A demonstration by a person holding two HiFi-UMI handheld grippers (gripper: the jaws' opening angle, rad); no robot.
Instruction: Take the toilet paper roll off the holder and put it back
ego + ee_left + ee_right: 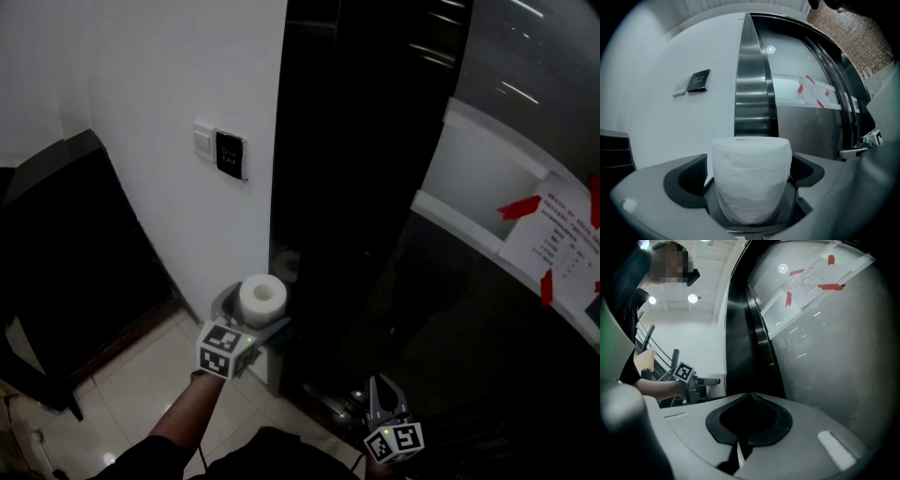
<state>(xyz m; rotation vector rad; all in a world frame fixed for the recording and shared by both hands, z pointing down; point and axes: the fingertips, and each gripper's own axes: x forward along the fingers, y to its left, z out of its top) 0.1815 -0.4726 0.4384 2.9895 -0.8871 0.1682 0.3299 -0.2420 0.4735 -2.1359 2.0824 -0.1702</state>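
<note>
Left tongs [253, 314] spread round toilet paper roll [262, 296]; right tongs [750, 404] pressed together, empty.
Roll was judged already set down, so pads were kept off it.

soft paper roll [752, 180] — glossy black column [356, 141], shiny tiles [141, 394].

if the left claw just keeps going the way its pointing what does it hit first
The toilet paper roll. It stands upright between the left claw's open jaws, whose pads are not pressing on it. Beyond the roll is the dark steel pillar, though how far back it stands is unclear.
</note>
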